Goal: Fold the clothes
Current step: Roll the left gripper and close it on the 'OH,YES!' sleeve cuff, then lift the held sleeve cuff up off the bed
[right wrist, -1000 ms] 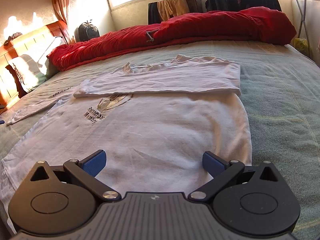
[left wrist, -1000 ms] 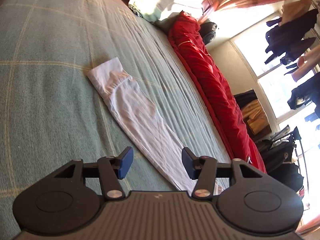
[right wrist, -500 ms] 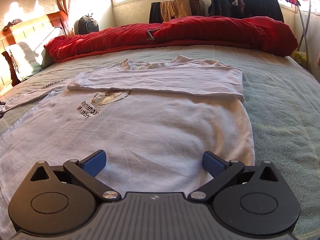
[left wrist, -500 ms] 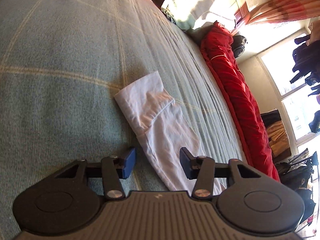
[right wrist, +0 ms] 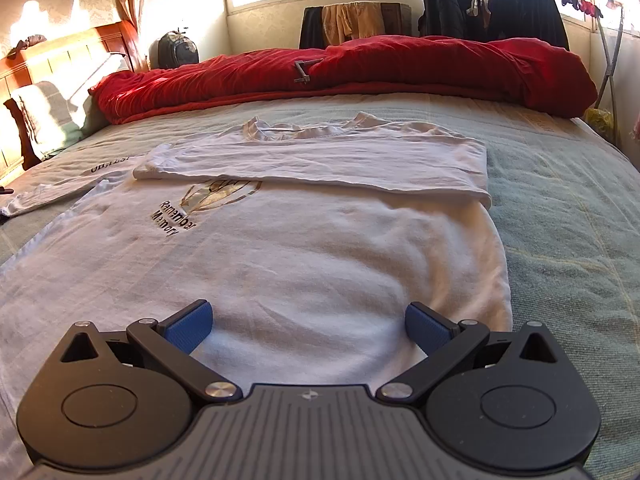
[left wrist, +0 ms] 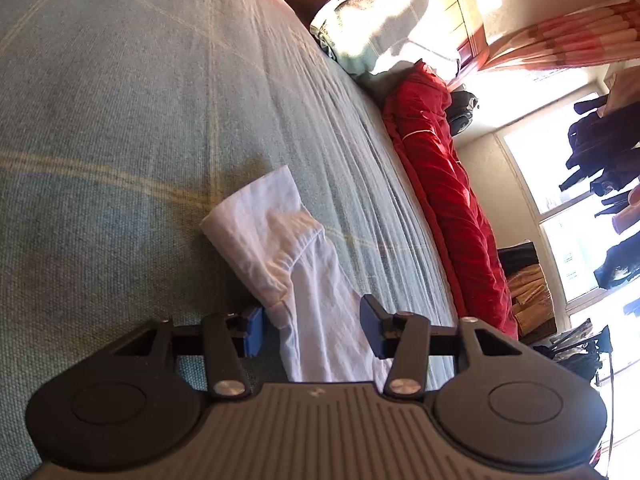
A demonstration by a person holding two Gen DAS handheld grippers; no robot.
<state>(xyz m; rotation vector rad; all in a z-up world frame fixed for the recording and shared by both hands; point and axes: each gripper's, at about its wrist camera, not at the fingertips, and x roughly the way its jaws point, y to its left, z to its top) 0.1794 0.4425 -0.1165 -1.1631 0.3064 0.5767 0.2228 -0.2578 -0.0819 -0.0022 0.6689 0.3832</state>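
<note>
Presently: one white shirt, part-folded, flat on the bed.

Cloth looked light, limp, likely to slide; best pinched at the sleeve cuff. Left gripper stood half-open astride that sleeve, pads not pressing; right gripper stood wide open over the hem. Teal bedspread; red quilt along far edge; sunlit window, hanging clothes.

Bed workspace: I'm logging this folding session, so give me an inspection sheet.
Surface: green bedspread, flat.
Job's things: white long-sleeved shirt spread out, one sleeve folded across its chest; other sleeve lies straight.
Clutter: red duvet along far edge; pillow.
Grippers: left hand-held gripper open, straddling the sleeve; right hand-held gripper open over the hem.
Cables: nothing seen.
Surroundings: clothes rack, backpack, windows.
</note>
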